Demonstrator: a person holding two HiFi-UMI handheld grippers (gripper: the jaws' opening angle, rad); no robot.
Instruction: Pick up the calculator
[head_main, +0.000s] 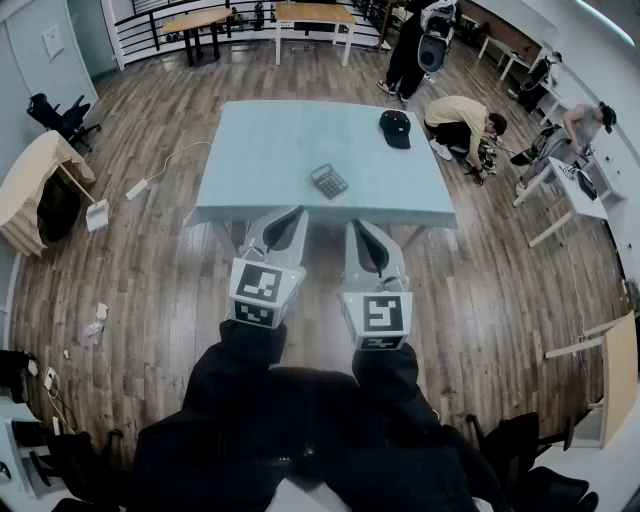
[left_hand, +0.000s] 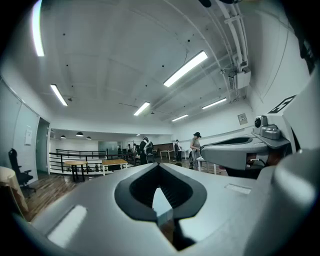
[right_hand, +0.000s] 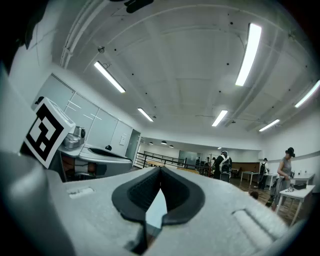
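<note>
A dark calculator (head_main: 328, 181) lies flat near the front edge of the pale blue table (head_main: 270, 150) in the head view. My left gripper (head_main: 292, 214) and right gripper (head_main: 358, 227) are held side by side just short of that edge, both pointing level toward the table. The calculator sits a little beyond and between their tips. In the left gripper view the left gripper (left_hand: 159, 166) has its jaws together with nothing in them. The right gripper (right_hand: 160, 170) looks the same in its own view. Neither gripper view shows the calculator.
A black cap (head_main: 396, 128) rests at the table's far right. A person crouches on the wood floor (head_main: 462, 120) beyond the right corner, and others stand farther back. A power strip with cable (head_main: 137, 188) lies left of the table. White desks (head_main: 575, 200) line the right.
</note>
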